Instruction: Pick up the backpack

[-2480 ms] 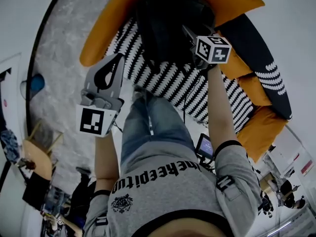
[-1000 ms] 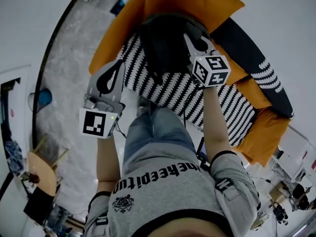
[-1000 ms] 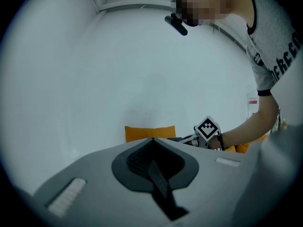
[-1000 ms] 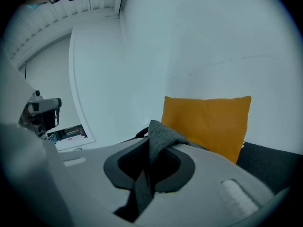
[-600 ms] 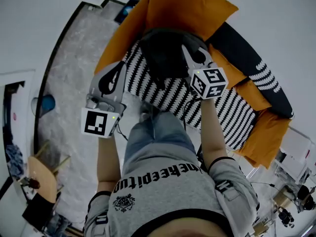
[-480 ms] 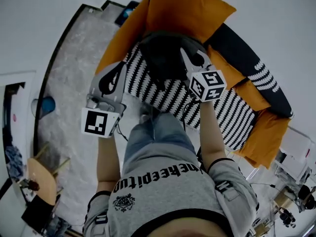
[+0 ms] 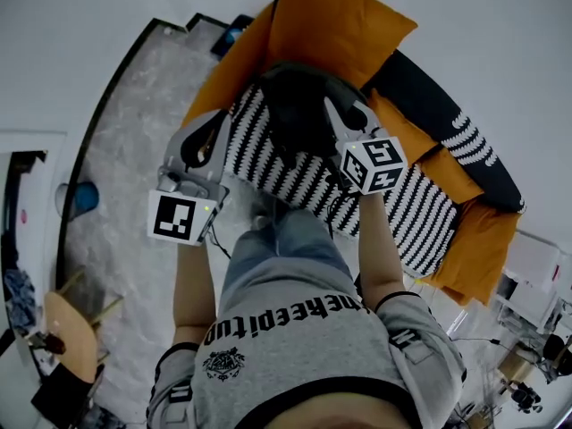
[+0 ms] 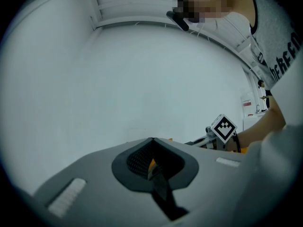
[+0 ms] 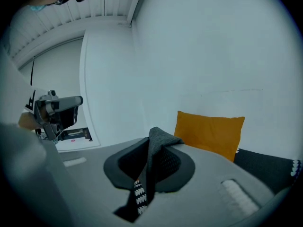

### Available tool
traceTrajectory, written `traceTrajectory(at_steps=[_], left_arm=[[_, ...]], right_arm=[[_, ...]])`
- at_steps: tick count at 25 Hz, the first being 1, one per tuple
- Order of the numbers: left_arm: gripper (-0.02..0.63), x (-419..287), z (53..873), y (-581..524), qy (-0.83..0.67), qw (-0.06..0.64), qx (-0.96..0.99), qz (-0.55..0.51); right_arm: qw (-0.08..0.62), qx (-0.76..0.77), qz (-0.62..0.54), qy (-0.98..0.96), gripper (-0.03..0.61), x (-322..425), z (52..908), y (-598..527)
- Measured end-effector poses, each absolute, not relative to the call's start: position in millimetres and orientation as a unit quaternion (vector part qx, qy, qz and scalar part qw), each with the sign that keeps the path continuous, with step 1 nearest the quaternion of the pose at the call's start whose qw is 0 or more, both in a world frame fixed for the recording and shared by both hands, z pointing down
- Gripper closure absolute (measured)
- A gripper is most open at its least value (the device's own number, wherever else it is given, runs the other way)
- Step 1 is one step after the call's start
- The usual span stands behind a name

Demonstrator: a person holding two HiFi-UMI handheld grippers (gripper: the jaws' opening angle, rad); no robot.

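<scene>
The black backpack [image 7: 295,105] sits on the striped sofa seat [image 7: 295,172] in front of an orange cushion [image 7: 335,25]. My right gripper [image 7: 332,110] is at the backpack's near right side. In the right gripper view, that gripper [image 9: 154,138] is shut on a dark grey strap [image 9: 158,143] of the backpack, which stands up between the jaws. My left gripper [image 7: 214,121] hovers left of the backpack over the sofa's edge, apart from it. In the left gripper view its jaws [image 8: 151,144] are closed together with nothing in them.
Orange cushions [image 7: 474,231] and a dark cushion [image 7: 447,123] line the sofa's back and right end. A grey speckled floor [image 7: 125,132] runs along the left. The person's legs [image 7: 277,239] stand close to the sofa front. A white wall [image 9: 213,46] rises behind the sofa.
The right gripper has pulled back toward the person and upward with the strap in it, and the backpack's top follows. The left gripper has risen a little, still shut and empty.
</scene>
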State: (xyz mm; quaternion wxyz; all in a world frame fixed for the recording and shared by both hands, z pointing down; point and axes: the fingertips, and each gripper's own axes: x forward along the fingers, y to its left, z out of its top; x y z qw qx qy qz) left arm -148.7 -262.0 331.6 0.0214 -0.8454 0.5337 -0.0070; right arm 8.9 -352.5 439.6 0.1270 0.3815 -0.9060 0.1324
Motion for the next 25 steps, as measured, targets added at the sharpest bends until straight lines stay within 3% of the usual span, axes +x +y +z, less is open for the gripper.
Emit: traceTrajectory(at_steps=[25], left_arm=[[0.604,-140,282,-225,0.502,0.067,-0.862,0.017]], right_arm=[[0.066,0.425,0.036,-0.902,0.546,17,326,-289]])
